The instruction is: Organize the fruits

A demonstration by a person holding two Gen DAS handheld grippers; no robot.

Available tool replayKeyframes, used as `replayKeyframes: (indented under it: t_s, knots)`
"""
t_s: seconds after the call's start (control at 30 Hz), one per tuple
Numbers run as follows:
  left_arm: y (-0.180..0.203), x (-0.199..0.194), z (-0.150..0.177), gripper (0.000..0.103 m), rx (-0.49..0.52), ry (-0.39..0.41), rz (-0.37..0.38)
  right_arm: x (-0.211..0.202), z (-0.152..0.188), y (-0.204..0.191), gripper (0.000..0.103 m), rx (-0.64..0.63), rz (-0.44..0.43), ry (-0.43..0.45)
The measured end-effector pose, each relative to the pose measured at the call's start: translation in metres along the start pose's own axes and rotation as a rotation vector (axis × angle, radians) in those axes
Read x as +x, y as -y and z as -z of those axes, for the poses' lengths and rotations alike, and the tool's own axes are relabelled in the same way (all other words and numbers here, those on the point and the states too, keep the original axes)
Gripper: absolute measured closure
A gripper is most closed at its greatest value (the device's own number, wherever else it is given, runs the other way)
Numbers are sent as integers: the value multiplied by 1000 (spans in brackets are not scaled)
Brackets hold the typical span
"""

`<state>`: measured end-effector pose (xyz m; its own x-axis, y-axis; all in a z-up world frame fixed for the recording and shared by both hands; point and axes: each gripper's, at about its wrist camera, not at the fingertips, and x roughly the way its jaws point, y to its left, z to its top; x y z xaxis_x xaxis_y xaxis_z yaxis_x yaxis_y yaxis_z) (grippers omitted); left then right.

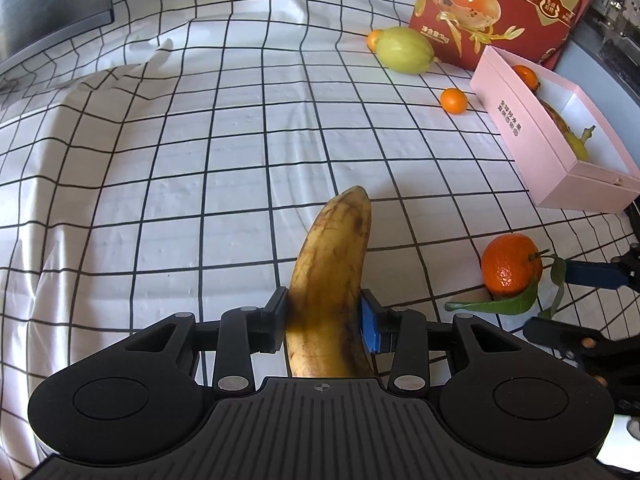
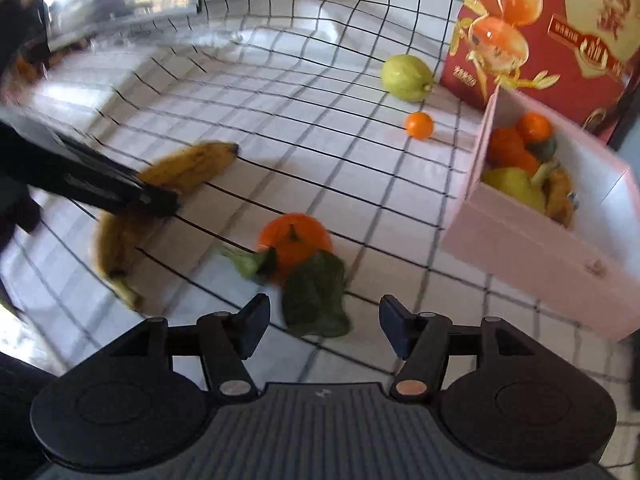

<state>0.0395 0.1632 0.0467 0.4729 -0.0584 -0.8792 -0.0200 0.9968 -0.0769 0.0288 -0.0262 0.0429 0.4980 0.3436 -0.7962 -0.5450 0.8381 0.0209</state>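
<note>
My left gripper (image 1: 325,326) is shut on a spotted yellow banana (image 1: 334,276) that points away over the checked cloth; the right wrist view shows the same banana (image 2: 184,168) held at left. My right gripper (image 2: 325,326) is open and empty, just short of a leafy mandarin (image 2: 296,242), which also shows in the left wrist view (image 1: 511,264). A pink box (image 2: 540,256) at the right holds oranges, a pear and a banana; it also shows in the left wrist view (image 1: 532,136). A green lemon-like fruit (image 1: 405,50) and a small orange (image 1: 453,100) lie loose near it.
A red printed carton (image 1: 496,8) stands behind the pink box. A dark monitor (image 1: 52,0) is at the far left. Another small orange (image 1: 375,39) sits behind the green fruit. The cloth (image 1: 200,152) is wrinkled at the back left.
</note>
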Motion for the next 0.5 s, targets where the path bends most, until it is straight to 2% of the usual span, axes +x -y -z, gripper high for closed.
replayKeyframes:
  t_s: [0.07, 0.17, 0.33, 0.5]
  knots:
    - [2, 1, 0, 60, 7, 5, -11, -6, -3, -2, 37, 13, -30, 40]
    - [5, 1, 1, 60, 17, 10, -32, -2, -10, -6, 37, 42, 2, 81]
    - [10, 2, 3, 60, 30, 18, -59, 20, -14, -7, 37, 63, 21, 57]
    - [10, 2, 3, 60, 22, 19, -67, 17, -8, 0, 37, 33, 31, 59]
